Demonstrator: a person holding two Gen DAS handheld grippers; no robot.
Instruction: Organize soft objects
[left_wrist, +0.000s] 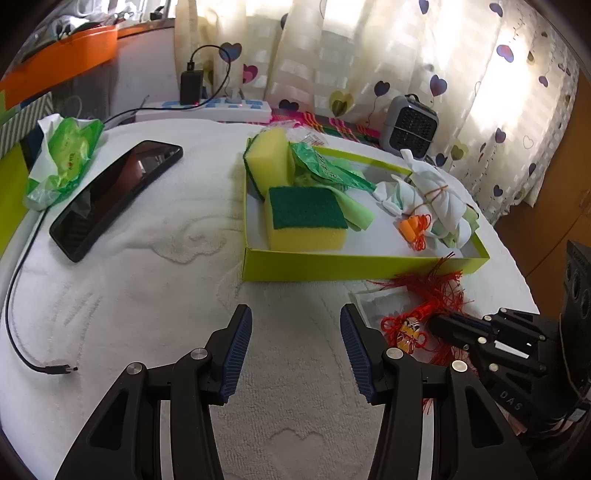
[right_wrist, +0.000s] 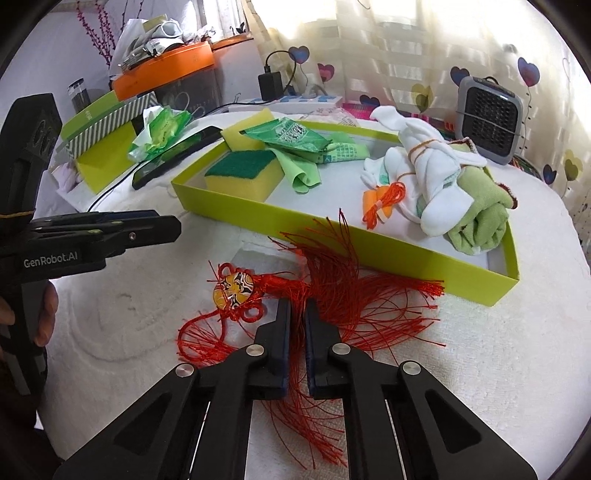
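The red tassel ornament (right_wrist: 295, 295) lies on the white towel-covered table (right_wrist: 480, 369), just in front of the long wall of the green box (right_wrist: 369, 236), partly over a small clear packet. It is made of a painted mask disc (right_wrist: 233, 288) at one end, a knotted red cord body in the middle, and long loose threads that fan out toward the box and back under the right gripper (right_wrist: 297, 317). The fingers of that gripper are drawn nearly together, with red threads caught in the narrow gap; whether the cord body itself is pinched cannot be told. The left gripper (left_wrist: 295, 350) is held wide open above bare towel, with nothing in it.

The ornament is judged to be very light and wholly limp. If it is taken by the threads alone, they may slide out or trail and snag on the box wall. A firmer hold would be had on the bound neck where the threads meet the knot, beside the disc. The disc looks hard and smooth, and would be likely to slip.

In the box, two sponges (right_wrist: 240, 173), green cloths and a tied white bundle (right_wrist: 432, 177) are already laid.
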